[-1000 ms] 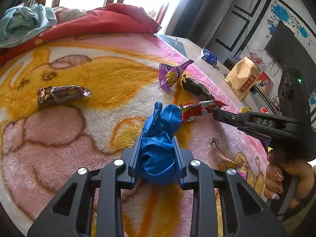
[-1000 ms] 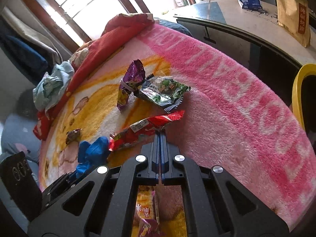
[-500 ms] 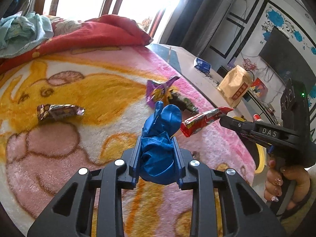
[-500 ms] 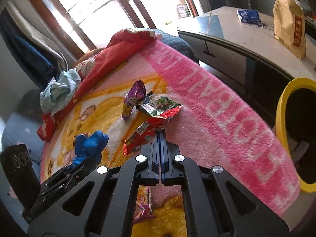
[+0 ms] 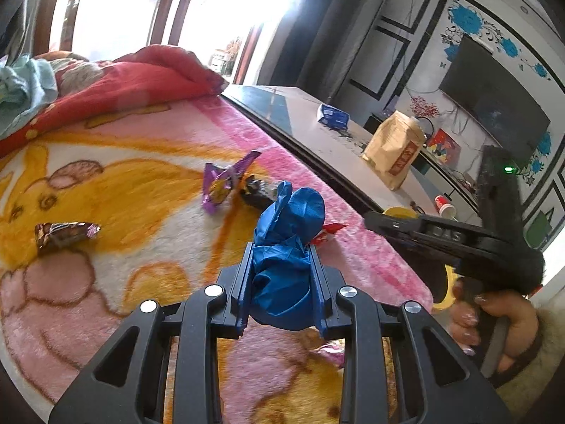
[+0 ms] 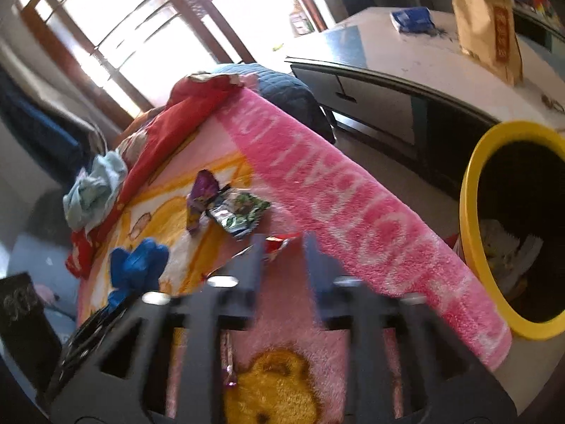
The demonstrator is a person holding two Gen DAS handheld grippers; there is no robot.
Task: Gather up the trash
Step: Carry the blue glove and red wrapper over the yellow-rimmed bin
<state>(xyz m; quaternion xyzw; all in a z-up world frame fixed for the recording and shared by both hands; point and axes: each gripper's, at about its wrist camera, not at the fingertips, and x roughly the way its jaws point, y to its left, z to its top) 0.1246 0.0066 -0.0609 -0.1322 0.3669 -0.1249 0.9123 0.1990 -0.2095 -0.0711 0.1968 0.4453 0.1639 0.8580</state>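
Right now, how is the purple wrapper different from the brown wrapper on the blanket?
The purple wrapper is crumpled and sticks up in points; the brown wrapper lies flat and long. The purple wrapper lies right next to another dark wrapper; the brown wrapper lies alone. Both are shiny and rest on the blanket, not in either gripper.

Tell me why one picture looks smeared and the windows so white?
Right wrist view: the black claw is streaked with motion blur, and the window is washed out by daylight. Left wrist view: sharper, the blue bag crisp, though the window glares white; both views bend at the edges.
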